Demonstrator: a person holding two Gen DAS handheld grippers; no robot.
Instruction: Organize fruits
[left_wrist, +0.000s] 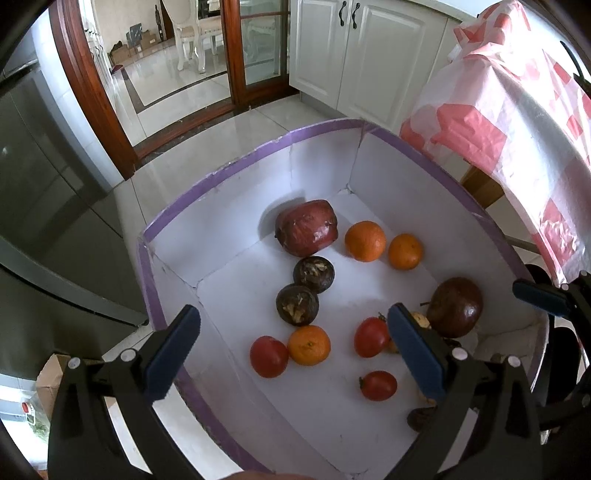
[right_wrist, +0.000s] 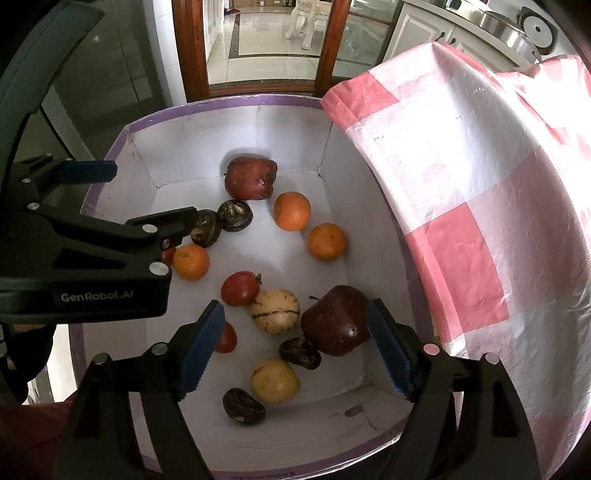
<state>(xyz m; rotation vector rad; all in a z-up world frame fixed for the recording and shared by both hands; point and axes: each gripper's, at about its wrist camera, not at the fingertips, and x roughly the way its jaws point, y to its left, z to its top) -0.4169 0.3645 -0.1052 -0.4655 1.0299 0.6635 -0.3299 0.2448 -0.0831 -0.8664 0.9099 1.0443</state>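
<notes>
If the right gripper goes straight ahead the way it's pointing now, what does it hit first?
Probably fruit: the right gripper is open above the box, aimed between the pale striped melon and the dark red apple. The apple looks nearest its line, though depth is unclear.

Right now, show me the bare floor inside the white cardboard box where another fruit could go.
Bare floor lies along the left wall of the white cardboard box, behind the two dark brown round fruits, and at the near edge by the dark date-like fruit. Crowded: around the dark red apple and the yellow striped melon.
</notes>
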